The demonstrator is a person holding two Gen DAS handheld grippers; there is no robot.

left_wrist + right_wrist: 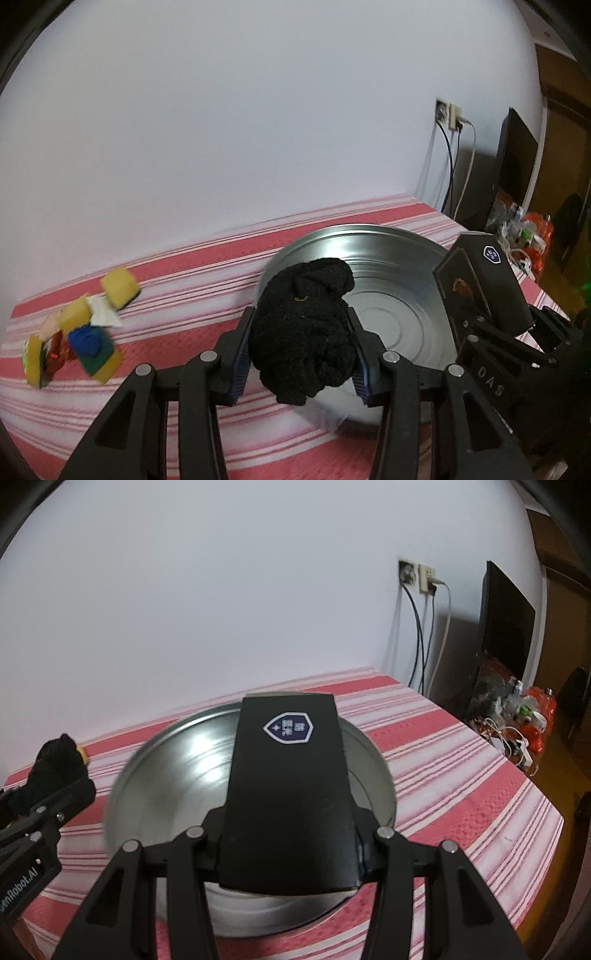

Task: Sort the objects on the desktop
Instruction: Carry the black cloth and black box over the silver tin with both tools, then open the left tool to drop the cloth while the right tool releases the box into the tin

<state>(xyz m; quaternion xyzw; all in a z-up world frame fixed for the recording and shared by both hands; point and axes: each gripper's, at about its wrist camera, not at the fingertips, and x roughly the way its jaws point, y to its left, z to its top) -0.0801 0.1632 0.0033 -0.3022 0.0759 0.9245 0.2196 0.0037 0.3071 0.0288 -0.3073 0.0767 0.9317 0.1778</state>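
Left hand-held gripper (301, 341) clamped on black glove (304, 332); right hand-held gripper (291, 834) clamped on black box (290, 794) bearing a shield-shaped label (289, 728), over steel basin (166, 775). "DAS" and "enRobot.AI" readable on gripper bodies.

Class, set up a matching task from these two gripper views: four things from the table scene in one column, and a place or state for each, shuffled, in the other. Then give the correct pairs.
Things:
1. black knitted cloth
2. black box
3. metal basin
4. sponge pile

Places or states:
A. lying loose on the striped cloth, far left
B. standing empty on the table
C. clamped in the left gripper
D. clamped in the right gripper

Pairs: 1-C, 2-D, 3-B, 4-A
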